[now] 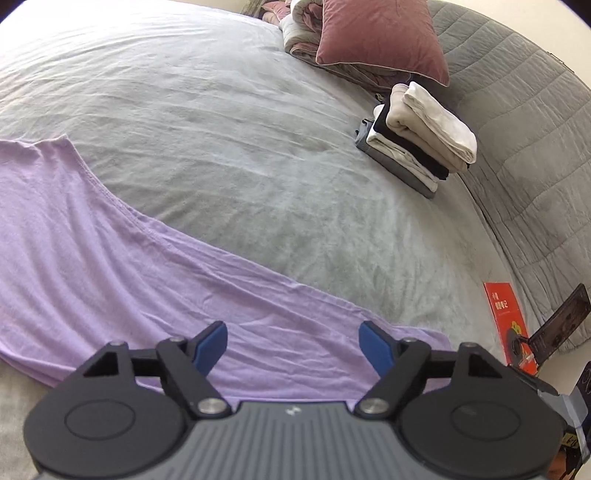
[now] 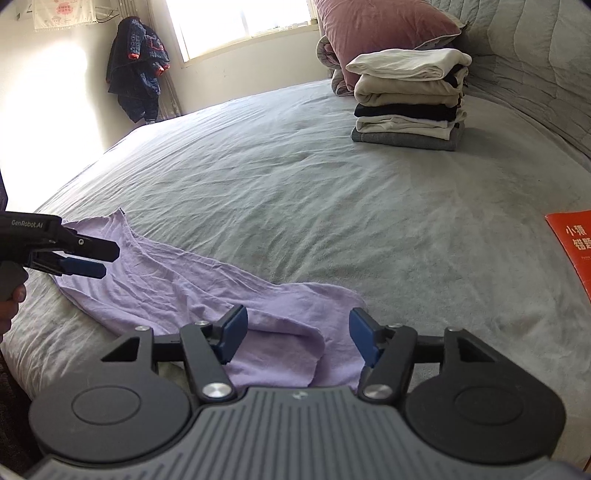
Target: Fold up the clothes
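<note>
A lilac garment [image 1: 110, 258] lies spread and creased on the grey bed sheet [image 1: 221, 129]; it also lies across the lower left of the right wrist view [image 2: 184, 288]. My left gripper [image 1: 293, 339] hovers over its near edge, jaws apart, the blue pads [image 1: 216, 339] clear of the cloth. My right gripper [image 2: 297, 328] stands open over a rumpled fold at the garment's other end, with cloth lying between the jaws but not pinched. Seen from the right wrist, the left gripper [image 2: 105, 260] hangs over the garment's far corner, held by a hand.
A stack of folded clothes [image 2: 410, 99] sits near the padded grey headboard [image 1: 524, 129], behind it a pink pillow [image 2: 384, 26] and a rolled quilt. An orange book [image 2: 572, 243] and a dark phone [image 1: 561, 321] lie at the bed's right edge. A dark jacket [image 2: 138, 66] hangs beside the window.
</note>
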{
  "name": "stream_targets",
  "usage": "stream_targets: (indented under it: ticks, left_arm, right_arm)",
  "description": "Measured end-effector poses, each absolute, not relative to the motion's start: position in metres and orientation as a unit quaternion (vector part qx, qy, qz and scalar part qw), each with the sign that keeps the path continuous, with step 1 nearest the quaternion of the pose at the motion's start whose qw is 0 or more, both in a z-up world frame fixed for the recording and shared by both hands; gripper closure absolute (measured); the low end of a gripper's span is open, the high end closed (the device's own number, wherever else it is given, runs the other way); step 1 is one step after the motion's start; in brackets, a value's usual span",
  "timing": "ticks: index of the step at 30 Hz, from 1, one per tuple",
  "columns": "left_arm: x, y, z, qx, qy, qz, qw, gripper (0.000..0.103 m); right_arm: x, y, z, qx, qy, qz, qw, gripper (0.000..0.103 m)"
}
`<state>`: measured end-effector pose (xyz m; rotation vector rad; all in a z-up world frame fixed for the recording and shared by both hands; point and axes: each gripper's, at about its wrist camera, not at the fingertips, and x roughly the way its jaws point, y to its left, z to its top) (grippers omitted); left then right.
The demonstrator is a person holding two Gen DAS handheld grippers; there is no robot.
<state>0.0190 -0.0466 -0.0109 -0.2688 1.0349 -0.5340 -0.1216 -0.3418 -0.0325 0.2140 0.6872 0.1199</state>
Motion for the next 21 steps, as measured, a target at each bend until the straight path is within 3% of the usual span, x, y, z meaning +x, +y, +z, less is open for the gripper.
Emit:
stream_targets:
  ticks: [4,9,11,14,16,17,21]
  left_arm:
    - [0.040,-0.063,-0.021,-0.144,0.535,-0.248,0.794,0.041]
    - [0.056,-0.081,-0.037,-0.176,0.582,-0.239,0.757,0.044]
    - [0.061,-0.085,-0.043,-0.190,0.598,-0.227,0.745,0.050]
    - [0.065,-0.084,-0.047,-0.208,0.608,-0.198,0.740,0.071]
    - [0.066,-0.082,-0.051,-0.214,0.614,-0.183,0.737,0.099]
    - [0.067,-0.081,-0.053,-0.217,0.616,-0.179,0.736,0.103]
    - [0.063,-0.079,-0.046,-0.201,0.605,-0.188,0.747,0.103]
  right_arm:
    - [-0.112,-0.349,-0.036,0.112,0.353,0.091,0.925,0.049]
    - [-0.104,-0.353,-0.038,0.116,0.365,0.123,0.916,0.053]
    - [-0.100,-0.354,-0.040,0.117,0.371,0.131,0.912,0.060]
    - [-0.095,-0.355,-0.047,0.122,0.384,0.142,0.904,0.081]
    - [-0.095,-0.357,-0.051,0.131,0.389,0.145,0.900,0.092]
    - [-0.095,-0.358,-0.051,0.135,0.389,0.145,0.900,0.093]
    - [-0.102,-0.363,-0.044,0.155,0.371,0.142,0.904,0.097]
